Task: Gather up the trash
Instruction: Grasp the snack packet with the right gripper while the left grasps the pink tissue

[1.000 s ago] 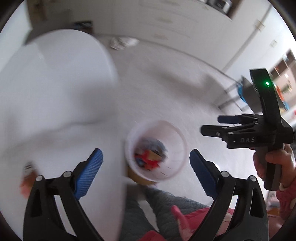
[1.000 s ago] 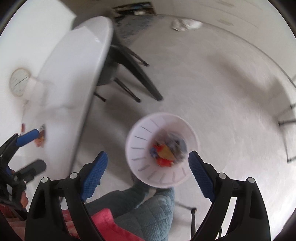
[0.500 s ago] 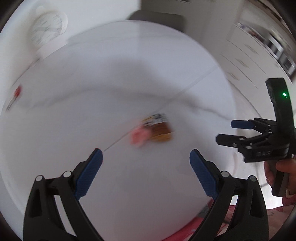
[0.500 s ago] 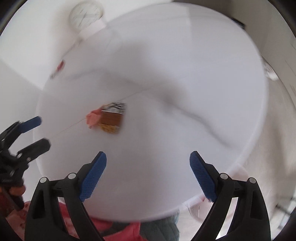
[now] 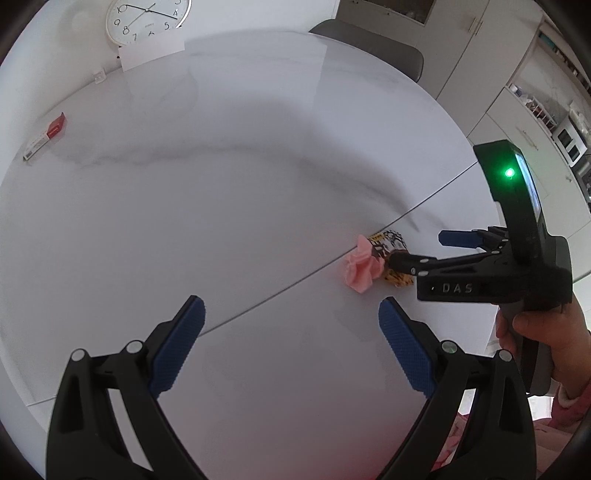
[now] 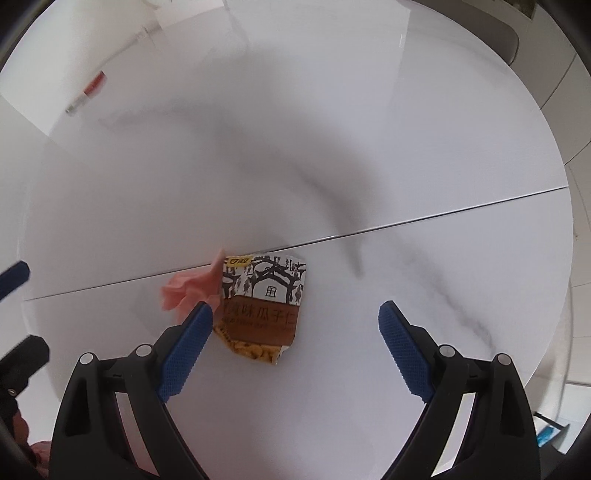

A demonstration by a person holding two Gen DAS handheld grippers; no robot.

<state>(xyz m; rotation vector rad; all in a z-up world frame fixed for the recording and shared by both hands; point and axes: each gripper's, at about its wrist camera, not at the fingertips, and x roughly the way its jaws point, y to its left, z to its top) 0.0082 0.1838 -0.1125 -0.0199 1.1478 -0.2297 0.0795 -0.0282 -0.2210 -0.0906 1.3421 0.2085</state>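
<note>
White marble table (image 5: 221, 192) – clock (image 5: 147, 16), cabinets (image 5: 517, 92) behind.

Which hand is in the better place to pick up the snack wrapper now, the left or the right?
Right. Its tongs hang wide open directly over the snack wrapper, which lies between the pads beside the pink paper. The left tongs are open too, but only bare table lies between them.

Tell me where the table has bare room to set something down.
Most of the white table is bare: the broad middle between the red box at the far left edge and the trash. It's crowded only where the pink paper and snack wrapper lie under the right gripper.
</note>
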